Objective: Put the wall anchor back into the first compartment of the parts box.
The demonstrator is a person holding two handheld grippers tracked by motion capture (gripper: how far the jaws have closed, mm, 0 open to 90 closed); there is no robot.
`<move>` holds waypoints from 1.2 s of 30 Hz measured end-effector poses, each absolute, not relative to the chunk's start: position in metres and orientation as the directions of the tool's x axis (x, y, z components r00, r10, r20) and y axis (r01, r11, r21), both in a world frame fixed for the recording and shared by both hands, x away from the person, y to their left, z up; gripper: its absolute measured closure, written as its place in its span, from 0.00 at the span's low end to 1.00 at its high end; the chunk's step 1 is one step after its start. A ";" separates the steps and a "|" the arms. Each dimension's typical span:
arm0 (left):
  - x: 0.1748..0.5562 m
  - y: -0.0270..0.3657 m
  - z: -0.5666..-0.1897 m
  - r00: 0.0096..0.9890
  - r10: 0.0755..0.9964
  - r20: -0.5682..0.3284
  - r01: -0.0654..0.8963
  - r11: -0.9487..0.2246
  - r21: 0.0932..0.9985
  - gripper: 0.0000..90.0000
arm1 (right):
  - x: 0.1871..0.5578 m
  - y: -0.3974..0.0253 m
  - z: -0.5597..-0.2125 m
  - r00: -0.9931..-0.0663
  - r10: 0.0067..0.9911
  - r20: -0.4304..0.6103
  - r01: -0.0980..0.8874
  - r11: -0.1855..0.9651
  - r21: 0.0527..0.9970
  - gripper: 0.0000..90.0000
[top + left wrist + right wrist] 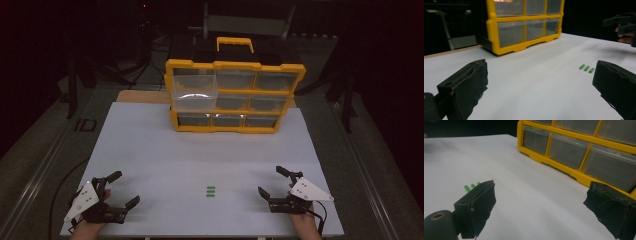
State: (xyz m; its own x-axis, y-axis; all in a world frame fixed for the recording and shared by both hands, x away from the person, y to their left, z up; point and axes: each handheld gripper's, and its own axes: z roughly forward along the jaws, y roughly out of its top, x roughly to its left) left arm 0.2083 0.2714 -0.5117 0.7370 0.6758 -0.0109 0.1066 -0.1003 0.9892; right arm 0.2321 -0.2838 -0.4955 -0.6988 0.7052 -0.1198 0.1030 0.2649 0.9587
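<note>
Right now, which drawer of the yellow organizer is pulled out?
The top-left drawer of the yellow organizer: in the high view its clear front juts forward, overhanging the row below, while the other drawers sit flush in the frame.

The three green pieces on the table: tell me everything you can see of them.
The three green pieces are small, short, bright green bars, alike in look; their material can't be told. They lie flat on the white table, side by side in a tight row, near its front edge. Whether they touch each other can't be told. They lie between the left gripper and the right gripper, both open and apart from them. The yellow drawer cabinet stands farther back.
</note>
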 end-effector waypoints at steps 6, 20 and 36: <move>0.214 0.266 -0.493 0.788 0.615 -0.024 0.093 -0.080 0.992 0.00 | 0.232 -0.284 -0.495 -0.708 0.696 -0.117 0.097 0.260 0.961 0.09; 0.236 0.241 -0.435 0.878 0.479 -0.003 0.084 -0.148 0.985 0.00 | 0.232 -0.283 -0.495 -0.717 0.687 -0.115 0.095 0.260 0.961 0.09; 0.261 0.211 -0.393 0.939 0.343 0.012 0.043 -0.151 0.988 0.00 | 0.232 -0.282 -0.495 -0.722 0.682 -0.118 0.088 0.260 0.962 0.09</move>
State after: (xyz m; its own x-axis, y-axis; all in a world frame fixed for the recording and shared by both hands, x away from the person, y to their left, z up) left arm 0.2608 0.2114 -0.3932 0.9394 0.3427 0.0119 0.0427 -0.1515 0.9875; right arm 0.2322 -0.2821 -0.4948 -0.7221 0.6816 -0.1183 0.0876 0.2597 0.9617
